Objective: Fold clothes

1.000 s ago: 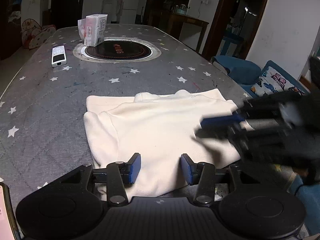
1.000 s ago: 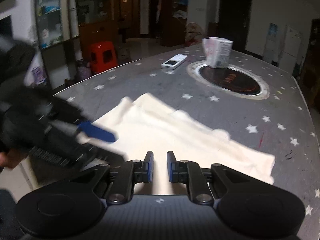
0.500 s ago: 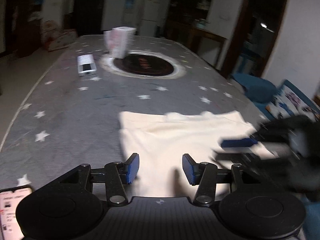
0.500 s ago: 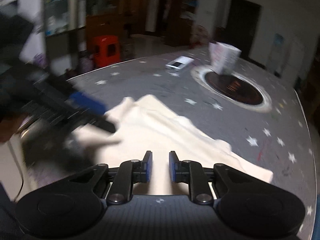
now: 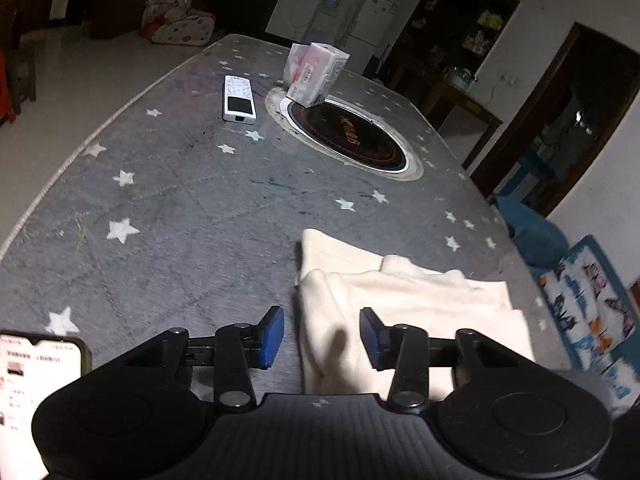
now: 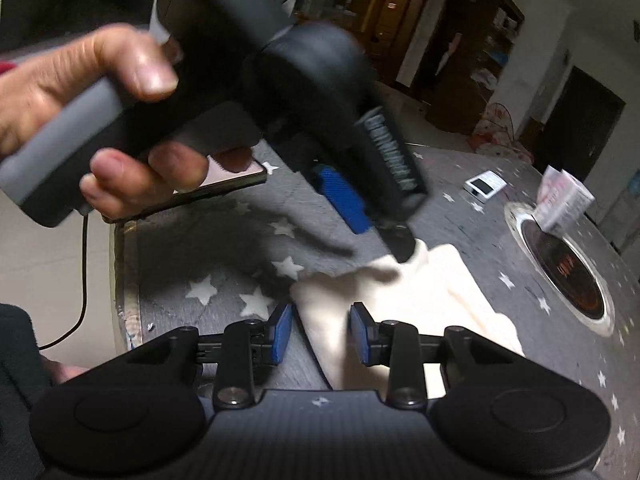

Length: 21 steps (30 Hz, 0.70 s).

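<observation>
Both grippers have swung to the cream garment's near-left corner. Right gripper has spread wide, empty; left gripper is wide too, over that edge. Garment lies part-folded on the star-patterned table; another fold likely comes next.

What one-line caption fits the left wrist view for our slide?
Open left gripper hovers at the edge of a folded cream garment on a star-patterned grey table.
</observation>
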Available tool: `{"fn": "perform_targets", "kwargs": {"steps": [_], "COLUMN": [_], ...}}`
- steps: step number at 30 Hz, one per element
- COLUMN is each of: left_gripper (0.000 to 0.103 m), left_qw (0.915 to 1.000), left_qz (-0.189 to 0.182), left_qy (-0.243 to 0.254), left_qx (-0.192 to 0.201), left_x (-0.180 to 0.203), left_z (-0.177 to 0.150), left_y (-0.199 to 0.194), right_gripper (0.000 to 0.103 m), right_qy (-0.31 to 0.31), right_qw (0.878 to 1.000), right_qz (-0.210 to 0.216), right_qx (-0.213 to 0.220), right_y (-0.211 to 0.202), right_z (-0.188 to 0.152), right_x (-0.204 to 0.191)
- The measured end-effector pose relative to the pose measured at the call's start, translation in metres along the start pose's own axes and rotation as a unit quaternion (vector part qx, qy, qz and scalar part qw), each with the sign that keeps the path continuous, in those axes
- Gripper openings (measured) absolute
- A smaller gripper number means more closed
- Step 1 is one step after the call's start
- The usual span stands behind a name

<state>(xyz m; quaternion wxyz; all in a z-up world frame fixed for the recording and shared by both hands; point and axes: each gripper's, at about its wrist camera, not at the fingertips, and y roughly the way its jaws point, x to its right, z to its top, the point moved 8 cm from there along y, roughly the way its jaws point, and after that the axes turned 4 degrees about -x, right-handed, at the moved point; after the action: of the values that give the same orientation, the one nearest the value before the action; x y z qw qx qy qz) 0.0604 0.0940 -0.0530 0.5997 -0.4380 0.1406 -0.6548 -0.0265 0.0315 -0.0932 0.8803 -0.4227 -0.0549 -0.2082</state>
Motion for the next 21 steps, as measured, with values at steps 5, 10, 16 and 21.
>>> {"fn": "perform_targets", "kwargs": {"steps": [5, 10, 16, 21], "left_gripper": [0.051, 0.061, 0.071, 0.071], "left_qw": [0.9995, 0.9968, 0.9862, 0.9777], "left_qz": [-0.012, -0.021, -0.065, -0.09], "left_qy": [-0.029, -0.077, -0.152, -0.188], "left_qx": [-0.004, 0.0, -0.008, -0.022], "left_x": [0.002, -0.003, -0.008, -0.007], "left_z": [-0.005, -0.004, -0.003, -0.004], "left_y": [0.003, 0.003, 0.006, 0.012], "right_gripper": [0.019, 0.013, 0.012, 0.012], "right_qy": [0.01, 0.079, 0.15, 0.17], "right_qw": [1.0, 0.997, 0.988, 0.984], "right_qz": [-0.015, 0.002, 0.021, 0.02], "right_qx": [-0.003, 0.014, 0.042, 0.056], "right_y": [0.009, -0.002, -0.02, -0.03], "right_z": [-0.001, 0.001, 0.004, 0.005], "right_x": [-0.002, 0.015, 0.039, 0.046]}}
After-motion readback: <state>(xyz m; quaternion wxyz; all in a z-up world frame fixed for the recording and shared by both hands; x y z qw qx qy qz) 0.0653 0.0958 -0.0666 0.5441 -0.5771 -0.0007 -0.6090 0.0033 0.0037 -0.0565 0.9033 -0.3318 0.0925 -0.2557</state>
